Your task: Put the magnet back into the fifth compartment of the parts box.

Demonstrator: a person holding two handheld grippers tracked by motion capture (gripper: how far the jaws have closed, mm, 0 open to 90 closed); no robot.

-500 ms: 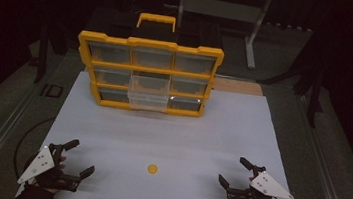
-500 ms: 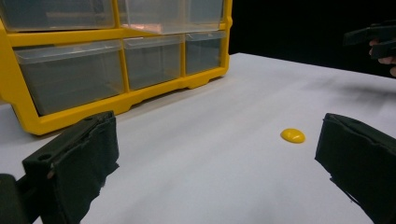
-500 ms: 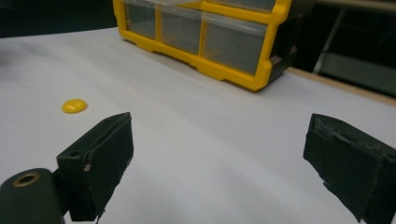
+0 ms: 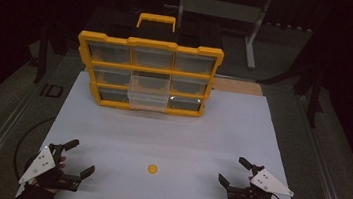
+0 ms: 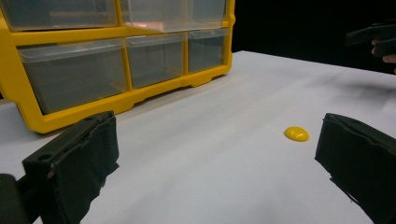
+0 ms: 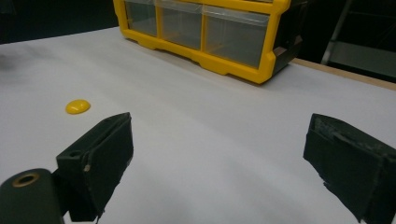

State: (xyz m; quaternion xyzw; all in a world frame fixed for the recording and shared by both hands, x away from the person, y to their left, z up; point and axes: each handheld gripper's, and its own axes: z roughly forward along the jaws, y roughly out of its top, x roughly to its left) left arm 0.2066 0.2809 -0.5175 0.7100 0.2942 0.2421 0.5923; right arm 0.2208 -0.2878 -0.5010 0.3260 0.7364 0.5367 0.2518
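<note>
A small yellow disc (image 4: 153, 169) lies on the white table top (image 4: 170, 134) near its front edge, between my two hands. It also appears as a yellow disc (image 5: 296, 134) ahead of my left jaws and as a yellow disc (image 6: 77, 106) off to the left of my right jaws. My left gripper (image 4: 80, 158) rests at the front left corner, open, nothing between its jaws. My right gripper (image 4: 234, 171) rests at the front right, open and empty too. A yellow drawer cabinet (image 4: 148, 74) with clear drawers stands upright at the table's far side; its lower middle drawer (image 4: 147, 101) is pulled out a little.
A wide stretch of bare white surface lies between the grippers and the cabinet. Dark floor, a metal stand (image 4: 256, 23) and black frames surround the table. A cable (image 4: 27, 135) loops off the left edge.
</note>
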